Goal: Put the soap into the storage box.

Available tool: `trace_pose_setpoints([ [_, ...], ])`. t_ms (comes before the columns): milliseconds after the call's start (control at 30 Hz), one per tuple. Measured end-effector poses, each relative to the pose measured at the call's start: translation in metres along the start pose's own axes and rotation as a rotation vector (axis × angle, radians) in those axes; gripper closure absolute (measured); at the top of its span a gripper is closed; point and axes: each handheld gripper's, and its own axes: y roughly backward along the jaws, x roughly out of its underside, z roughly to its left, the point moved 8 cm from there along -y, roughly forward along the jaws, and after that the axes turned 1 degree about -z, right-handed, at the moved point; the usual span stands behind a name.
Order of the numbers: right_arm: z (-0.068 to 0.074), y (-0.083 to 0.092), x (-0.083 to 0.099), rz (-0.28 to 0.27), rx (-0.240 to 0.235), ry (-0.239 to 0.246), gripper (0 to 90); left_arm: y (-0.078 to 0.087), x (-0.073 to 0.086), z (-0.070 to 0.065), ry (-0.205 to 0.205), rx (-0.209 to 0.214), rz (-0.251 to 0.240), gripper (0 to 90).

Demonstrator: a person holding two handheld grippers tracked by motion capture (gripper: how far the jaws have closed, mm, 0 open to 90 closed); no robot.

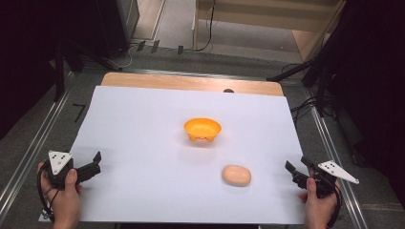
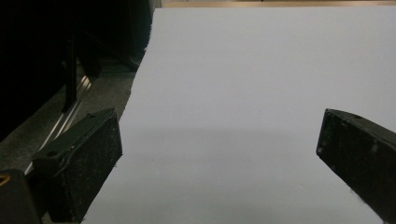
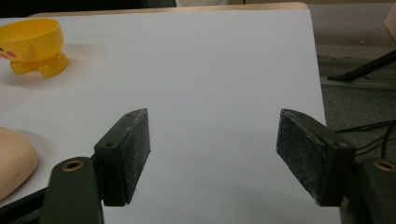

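1. High view: peach oval bun lies on white sheet, long axis approx left-right, near front edge; orange bowl just beyond it.
2. Bun nearer right gripper, to its left; left gripper well apart.
3. Both grippers' jaws wide open, holding nothing, touching nothing.

One orange bowl, one pale bun-like lump, one white sheet, two hand-held tools.

The high view looks down from the near side over the whole white sheet. Both gripper views skim low across it, facing far; the right one shares the yellow bowl.
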Motion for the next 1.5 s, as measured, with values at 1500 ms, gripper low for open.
trace_pose_setpoints([
  [1500,0.142,-0.045,-0.001,0.686,-0.602,0.735,31.1,0.000,0.000,-0.001,0.001,0.032,-0.002,0.7],
])
